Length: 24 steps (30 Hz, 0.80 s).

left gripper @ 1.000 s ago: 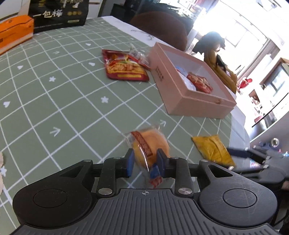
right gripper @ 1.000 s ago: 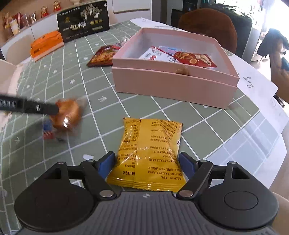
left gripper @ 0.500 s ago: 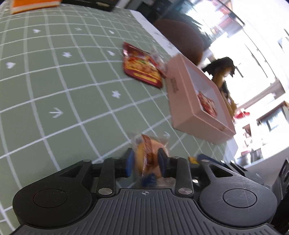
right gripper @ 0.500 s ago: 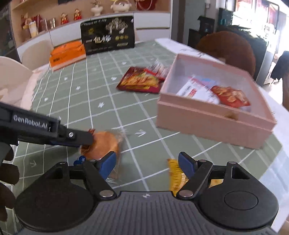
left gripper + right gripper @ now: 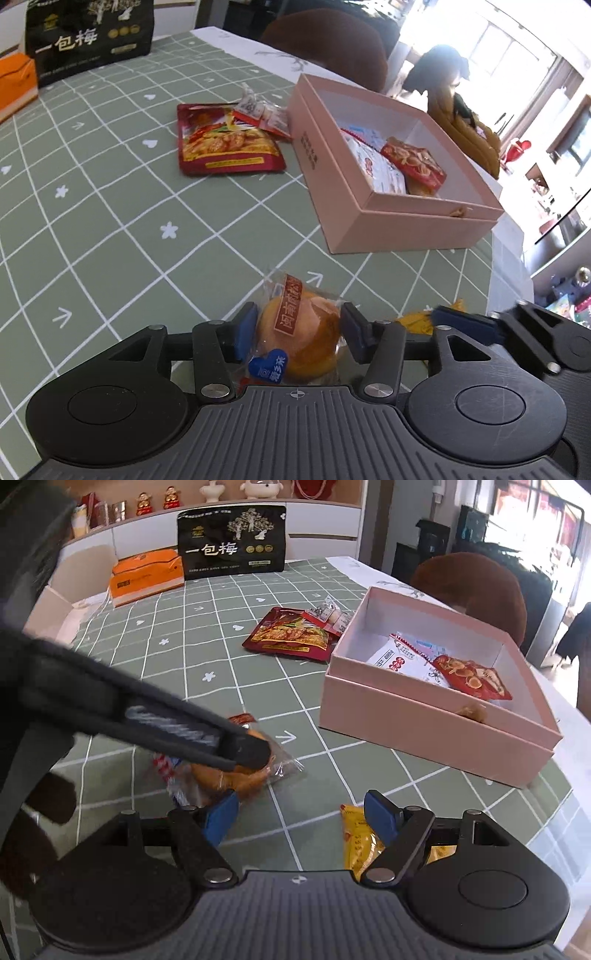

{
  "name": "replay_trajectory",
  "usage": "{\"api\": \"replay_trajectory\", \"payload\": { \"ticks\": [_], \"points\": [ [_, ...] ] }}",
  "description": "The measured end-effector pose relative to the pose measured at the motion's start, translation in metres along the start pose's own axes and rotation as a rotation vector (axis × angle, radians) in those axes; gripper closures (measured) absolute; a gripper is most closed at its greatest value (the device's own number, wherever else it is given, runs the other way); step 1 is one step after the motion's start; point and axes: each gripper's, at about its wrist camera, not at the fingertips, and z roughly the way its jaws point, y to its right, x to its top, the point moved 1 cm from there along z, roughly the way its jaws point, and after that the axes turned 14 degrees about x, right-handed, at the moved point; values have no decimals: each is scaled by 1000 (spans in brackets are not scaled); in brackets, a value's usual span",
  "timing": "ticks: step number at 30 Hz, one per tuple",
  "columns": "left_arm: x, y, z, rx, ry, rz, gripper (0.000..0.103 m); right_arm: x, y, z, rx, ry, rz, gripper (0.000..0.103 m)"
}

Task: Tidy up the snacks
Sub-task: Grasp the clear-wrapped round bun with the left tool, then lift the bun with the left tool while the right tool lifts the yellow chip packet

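Observation:
My left gripper [image 5: 298, 332] is shut on a wrapped orange bun [image 5: 303, 339], held just above the green tablecloth; the bun also shows in the right wrist view [image 5: 236, 779] under the left gripper's fingers. My right gripper [image 5: 301, 821] is open and empty, just left of a yellow snack packet [image 5: 356, 836] lying on the cloth. The pink box [image 5: 399, 221] stands ahead to the right, also seen in the right wrist view [image 5: 424, 723], with a white packet [image 5: 402, 659] and a red packet [image 5: 472, 677] inside. A red snack bag [image 5: 225, 144] and small wrapped candies [image 5: 262, 110] lie left of the box.
A black bag with Chinese lettering [image 5: 232, 542] and an orange box [image 5: 147, 576] stand at the table's far edge. A brown chair back [image 5: 476, 583] is behind the pink box. The table edge runs close on the right [image 5: 569, 812].
My left gripper has carried the bun right, close beside the right gripper. My right gripper has lifted and shifted left off the yellow packet, which now lies at its right finger.

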Motion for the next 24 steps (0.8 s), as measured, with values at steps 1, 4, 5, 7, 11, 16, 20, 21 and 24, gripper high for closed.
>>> {"api": "replay_trajectory", "payload": {
  "ticks": [1, 4, 5, 7, 11, 16, 20, 21, 24],
  "points": [
    [0, 0, 0, -1, 0, -3, 48, -2, 1, -4, -6, 0, -9, 26],
    [-2, -3, -1, -12, -8, -28, 49, -10, 6, -18, -16, -2, -21, 27],
    [-3, -3, -2, -10, -9, -30, 49, -13, 8, -23, -18, -2, -17, 27],
    [-7, 1, -6, 5, -9, -27, 49, -17, 17, -32, -29, 9, -2, 26],
    [-24, 5, -18, 29, 3, -29, 49, -25, 43, -40, -48, 27, 95, 26],
    [-46, 5, -32, 40, 10, -54, 49, -35, 77, -35, -13, 6, 275, 26],
    [-54, 8, -37, 25, 1, -45, 49, -38, 77, -29, -49, -7, 273, 23],
    [-54, 8, -37, 26, 1, -42, 49, -38, 74, -27, -59, -13, 258, 22],
    [-53, 8, -37, 22, -2, -41, 49, -37, 67, -19, -91, -15, 221, 17]
  ]
}}
